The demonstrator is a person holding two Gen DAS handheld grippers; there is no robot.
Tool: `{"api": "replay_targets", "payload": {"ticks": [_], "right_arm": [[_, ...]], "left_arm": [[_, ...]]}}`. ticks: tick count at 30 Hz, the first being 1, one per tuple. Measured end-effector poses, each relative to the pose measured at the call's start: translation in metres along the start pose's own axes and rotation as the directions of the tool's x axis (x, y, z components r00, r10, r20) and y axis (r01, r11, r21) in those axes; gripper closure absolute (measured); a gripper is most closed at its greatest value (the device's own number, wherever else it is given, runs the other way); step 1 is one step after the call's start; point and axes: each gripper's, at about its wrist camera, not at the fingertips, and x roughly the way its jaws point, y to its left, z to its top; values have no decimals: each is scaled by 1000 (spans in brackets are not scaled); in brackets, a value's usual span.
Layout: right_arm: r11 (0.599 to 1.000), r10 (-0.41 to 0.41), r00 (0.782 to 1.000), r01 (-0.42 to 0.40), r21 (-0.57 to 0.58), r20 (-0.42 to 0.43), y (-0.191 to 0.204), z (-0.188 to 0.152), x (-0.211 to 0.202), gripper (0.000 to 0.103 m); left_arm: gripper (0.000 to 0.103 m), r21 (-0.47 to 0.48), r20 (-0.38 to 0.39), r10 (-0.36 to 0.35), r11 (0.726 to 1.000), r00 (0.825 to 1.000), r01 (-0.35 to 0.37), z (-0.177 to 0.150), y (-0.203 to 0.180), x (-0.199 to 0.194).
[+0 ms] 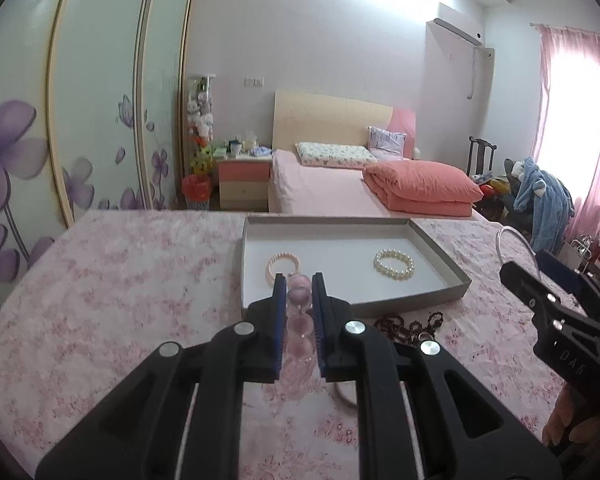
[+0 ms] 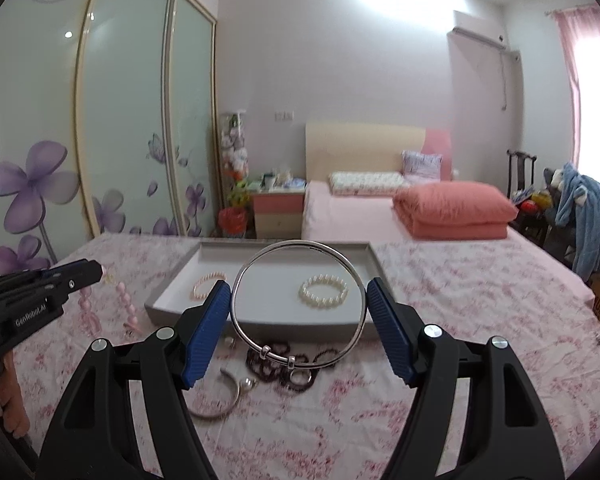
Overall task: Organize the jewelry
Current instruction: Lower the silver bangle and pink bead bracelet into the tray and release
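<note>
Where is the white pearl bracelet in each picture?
Left wrist view: the white pearl bracelet lies in the right part of the grey tray, right of centre, beyond the left gripper.
Right wrist view: it lies in the tray, seen through the silver bangle held by the right gripper.
Shared landmark: the pink pearl bracelet to its left in the tray.

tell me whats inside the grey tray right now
Two bracelets lie inside the grey tray: a pink pearl bracelet and a white pearl bracelet. The left gripper covers the tray's near left edge.
</note>
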Motion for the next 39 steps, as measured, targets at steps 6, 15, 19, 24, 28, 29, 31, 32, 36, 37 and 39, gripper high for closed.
{"api": "replay_targets", "payload": {"ticks": [6,15,19,24,28,29,31,32,36,37,39], "right_arm": [[999,-41,997,42,-10,66,-1,10,-1,33],[996,-93,988,94,-5,120,-8,17,10,33],[995,-103,986,105,-6,135,-7,19,14,33],[994,-107,983,110,-12,146,-7,21,21,33],[993,-111,982,114,-11,150,-7,21,27,33],[993,-114,982,117,-10,150,-8,21,31,33],[993,-118,982,120,-6,147,-10,21,36,33],[992,-120,982,122,-4,146,-11,21,39,33],[992,-126,983,128,-8,135,-12,21,54,33],[992,-126,983,129,-10,133,-12,20,57,33],[992,-126,985,128,-14,119,-13,19,67,33]], "left_arm": [[89,34,32,20,999,999,-21,10,-14,-2],[89,68,65,49,996,997,-53,25,-25,9],[90,68,71,54,996,996,-59,33,-25,17],[89,72,68,56,996,996,-61,39,-30,28],[90,66,57,56,996,997,-59,45,-29,41],[90,66,56,57,996,997,-61,45,-29,43],[89,69,51,63,995,997,-67,47,-28,52],[89,69,50,66,995,997,-69,48,-29,56],[89,69,39,67,995,997,-70,50,-30,71],[89,69,35,66,995,997,-68,50,-30,75],[89,68,27,61,996,998,-63,51,-30,84]]}}
